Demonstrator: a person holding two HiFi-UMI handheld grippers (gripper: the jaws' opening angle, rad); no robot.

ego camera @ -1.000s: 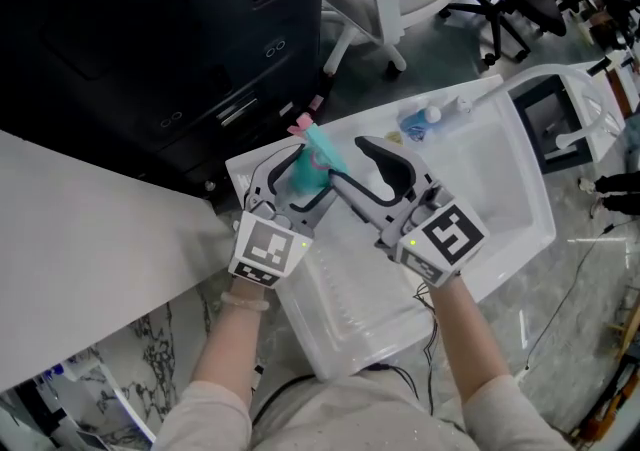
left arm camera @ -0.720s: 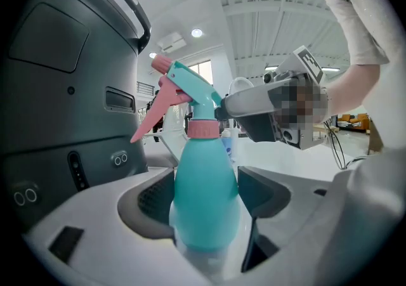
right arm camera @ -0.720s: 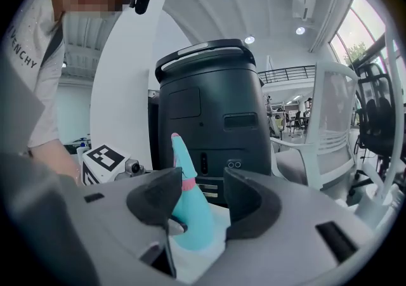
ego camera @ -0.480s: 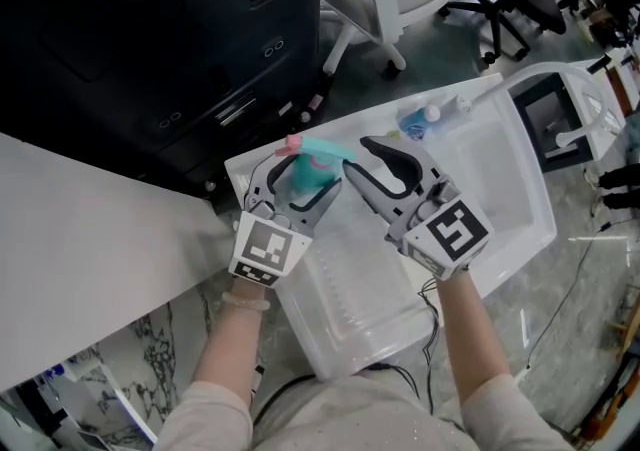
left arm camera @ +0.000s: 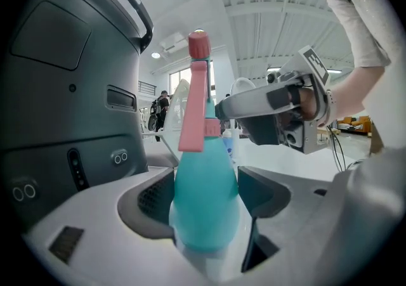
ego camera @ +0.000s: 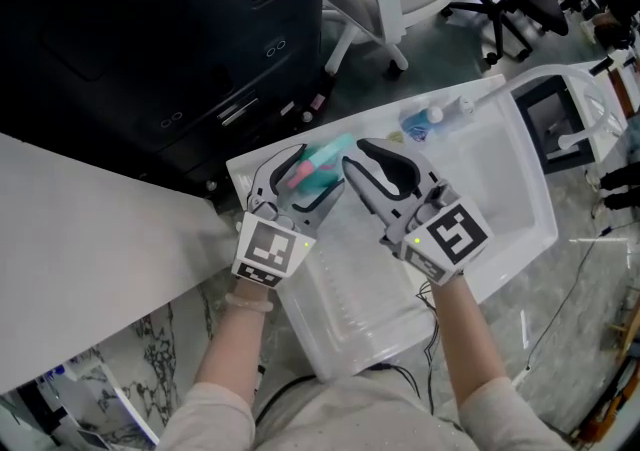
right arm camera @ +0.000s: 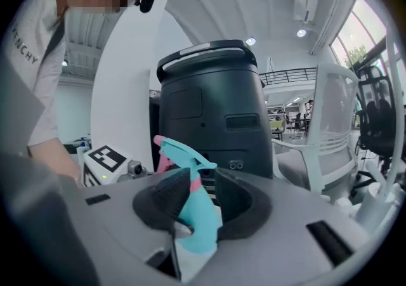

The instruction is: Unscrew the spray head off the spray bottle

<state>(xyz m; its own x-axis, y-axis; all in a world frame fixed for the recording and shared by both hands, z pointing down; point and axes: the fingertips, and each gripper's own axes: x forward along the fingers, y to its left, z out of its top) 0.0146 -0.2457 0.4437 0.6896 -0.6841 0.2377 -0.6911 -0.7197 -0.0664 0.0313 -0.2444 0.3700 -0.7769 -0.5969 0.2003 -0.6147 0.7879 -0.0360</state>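
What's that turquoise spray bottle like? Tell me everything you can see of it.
The spray bottle is teal plastic with a cone-shaped body, a teal spray head, a pink trigger, nozzle tip and collar. The head is still screwed on. The left gripper clamps the body; the right gripper, whose fingers have just been closing, grips the neck. It is held over a white tray.

Two tongs, left tongs (ego camera: 312,171), right tongs (ego camera: 354,155); one teal spray bottle (ego camera: 328,153)
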